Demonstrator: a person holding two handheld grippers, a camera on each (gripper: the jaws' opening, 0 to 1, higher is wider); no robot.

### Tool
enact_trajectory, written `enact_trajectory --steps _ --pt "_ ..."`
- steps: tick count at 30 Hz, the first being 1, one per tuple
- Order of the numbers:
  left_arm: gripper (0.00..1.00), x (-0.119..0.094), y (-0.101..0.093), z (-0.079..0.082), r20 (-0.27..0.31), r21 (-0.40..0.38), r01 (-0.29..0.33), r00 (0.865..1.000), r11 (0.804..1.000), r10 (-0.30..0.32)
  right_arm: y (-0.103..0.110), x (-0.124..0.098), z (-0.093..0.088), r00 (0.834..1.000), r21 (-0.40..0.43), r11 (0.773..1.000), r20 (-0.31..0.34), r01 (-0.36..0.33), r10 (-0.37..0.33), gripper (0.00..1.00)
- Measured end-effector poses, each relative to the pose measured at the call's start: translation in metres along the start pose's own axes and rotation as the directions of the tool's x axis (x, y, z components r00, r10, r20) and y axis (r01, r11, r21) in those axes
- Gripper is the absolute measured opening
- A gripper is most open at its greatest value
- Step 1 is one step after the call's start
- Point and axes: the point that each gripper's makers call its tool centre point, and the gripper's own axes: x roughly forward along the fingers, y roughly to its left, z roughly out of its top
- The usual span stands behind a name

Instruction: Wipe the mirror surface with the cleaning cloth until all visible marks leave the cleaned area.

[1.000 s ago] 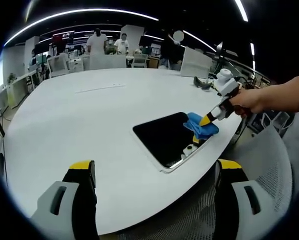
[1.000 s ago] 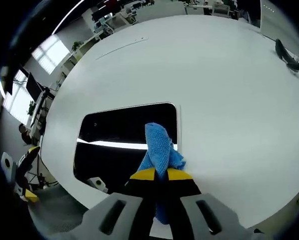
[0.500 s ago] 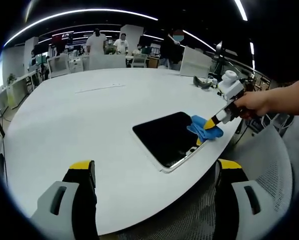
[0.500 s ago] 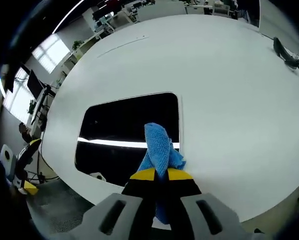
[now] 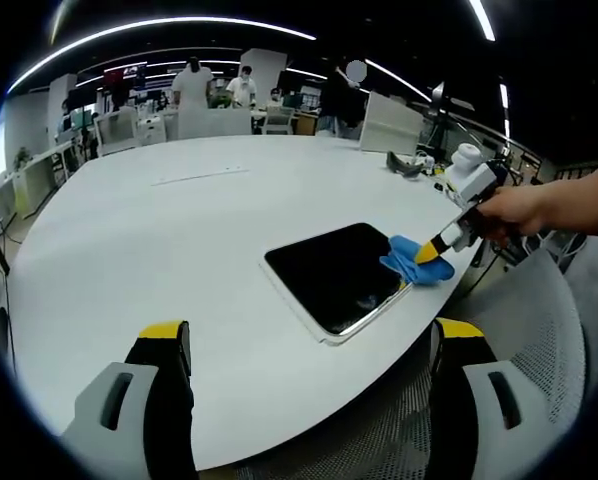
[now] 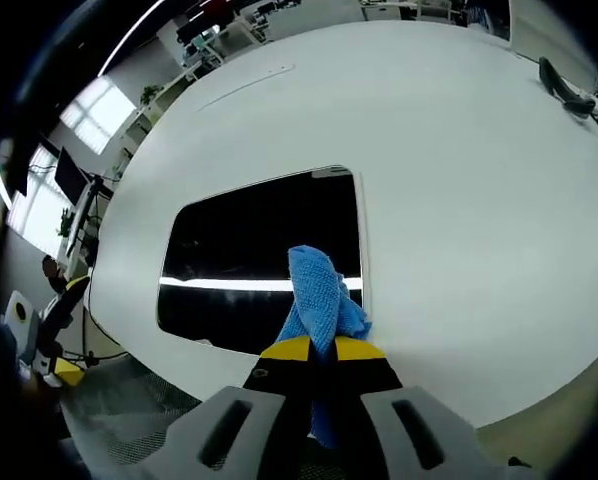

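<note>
One pass at a time: your right tongs [image 6: 314, 347], clamped on the cloth [image 6: 319, 290], should press flat across the mirror [image 6: 249, 255]; left tongs [image 5: 309, 335] wait agape.

left gripper view: you look from the desk [image 5: 159, 250] edge, far back.
right gripper view: you're close above.
shared: mirror [image 5: 334, 275] [image 6: 259, 260].

From my right gripper view, my right gripper [image 6: 315, 348] has its yellow-tipped jaws pinched together on the blue cleaning cloth [image 6: 317, 295], which sticks up toward 12 o'clock. The cloth lies over the mirror [image 6: 249, 260] at its right edge. The mirror is a dark rounded rectangle flat on the white table [image 6: 459, 180], reflecting a bright strip of light. At 2 o'clock, far off on the table, sits a dark object [image 6: 562, 88] I can't identify.
</note>
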Motion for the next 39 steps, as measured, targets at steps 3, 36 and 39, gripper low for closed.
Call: enact_trajectory --steps 3,36,39 --pt "0.99 0.000 0.000 0.000 0.003 -0.002 0.000 1.000 1.000 0.000 0.000 0.000 0.000 1.000 0.004 1.000 0.001 -0.002 0.002 0.01" --pt "0.99 0.000 -0.001 0.001 0.005 0.002 0.004 1.000 1.000 -0.004 0.017 0.008 0.000 1.000 0.045 0.999 0.000 -0.023 0.023 0.00" --pt "0.99 0.000 -0.001 0.001 0.004 0.001 0.005 1.000 1.000 -0.005 0.021 0.010 0.001 1.000 0.047 0.999 0.002 -0.026 0.026 0.00"
